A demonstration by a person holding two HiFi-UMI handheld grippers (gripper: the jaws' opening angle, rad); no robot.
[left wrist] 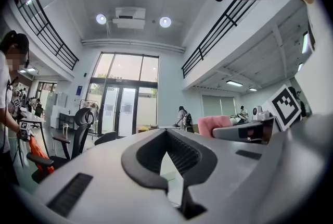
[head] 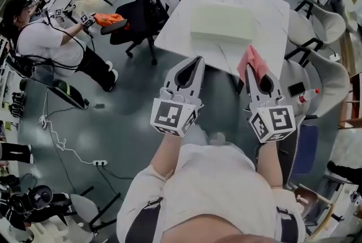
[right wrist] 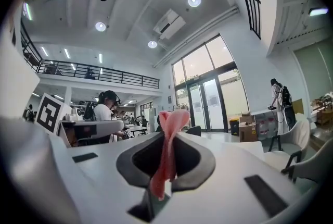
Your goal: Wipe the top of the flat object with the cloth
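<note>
**Cloth pinched in the right tongs, slab lying up on the bench**

So, one cloth (head: 253, 62) here: pink, soft and thin, bunched into a crumpled fold. The right tongs (head: 254, 73) are clenched on it. In the right gripper view it runs as a narrow pink strip between the two dark ribbed pads, with a floppy bit poking out past the tips. In the head view it sits right of centre, over the near edge of the bench (head: 266, 10).

The flat object (head: 222, 26) is a single pale, greenish-white rectangular slab with a smooth, matte look. It lies flat on the white bench in the upper middle of the frame, apart from the cloth.

The left tongs (head: 198, 60) are squeezed together at the tips with nothing in them. The left gripper view shows just the diamond-shaped hole between the pads. They're left of the right pair, over the grey floor just short of the bench.

Two tongs in total, each grey plastic with a white cube of black square markers at the back.

In the upper left, another person sits holding something orange (head: 108, 20), next to a black office chair (head: 138, 7).
</note>
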